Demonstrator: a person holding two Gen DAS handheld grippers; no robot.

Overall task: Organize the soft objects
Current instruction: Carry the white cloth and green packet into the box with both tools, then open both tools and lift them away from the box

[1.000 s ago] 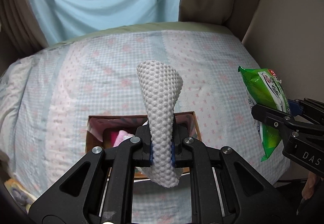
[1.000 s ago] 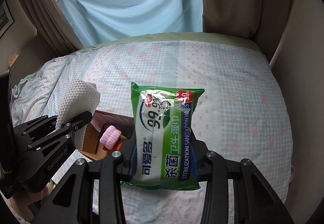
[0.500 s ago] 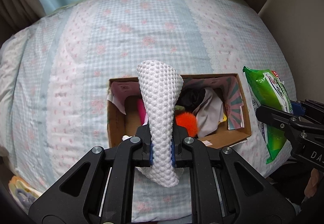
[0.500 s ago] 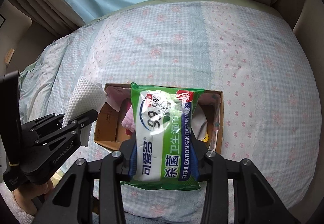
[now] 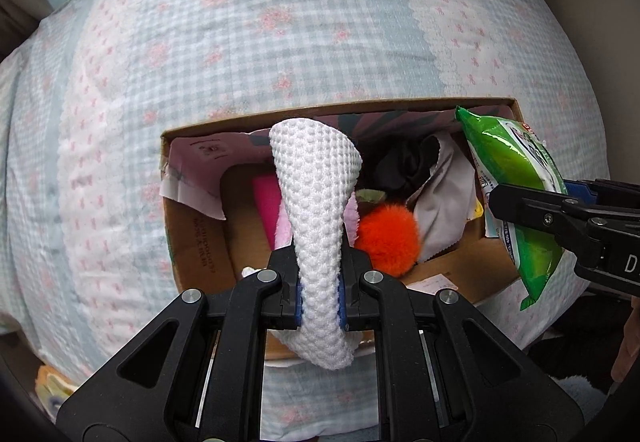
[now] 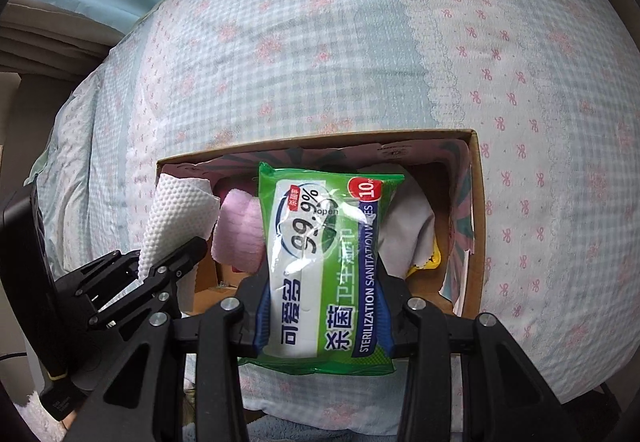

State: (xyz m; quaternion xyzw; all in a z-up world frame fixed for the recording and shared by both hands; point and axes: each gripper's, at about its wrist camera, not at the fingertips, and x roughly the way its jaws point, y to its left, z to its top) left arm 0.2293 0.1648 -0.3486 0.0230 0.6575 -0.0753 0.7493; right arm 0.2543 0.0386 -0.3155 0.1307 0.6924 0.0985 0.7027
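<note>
Left wrist view: we've dropped closer; cardboard box [image 5: 460, 266] now fills the frame. Left gripper [image 5: 319, 298] jaws clamp white mesh cloth [image 5: 316, 202], right gripper [image 6: 324, 326] jaws clamp wipes pack [image 6: 324, 262], both over the box.

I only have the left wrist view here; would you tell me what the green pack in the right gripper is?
Observer: The right wrist view shows its front: the wet wipes pack reads "Sterilization Sanitation Wipes", and the right gripper is clamped on its lower part.
Operator: Thank you. What sits behind my white mesh cloth in the cardboard box?
Observer: A pale pink fluffy roll lies there, in the box's left half.
</note>
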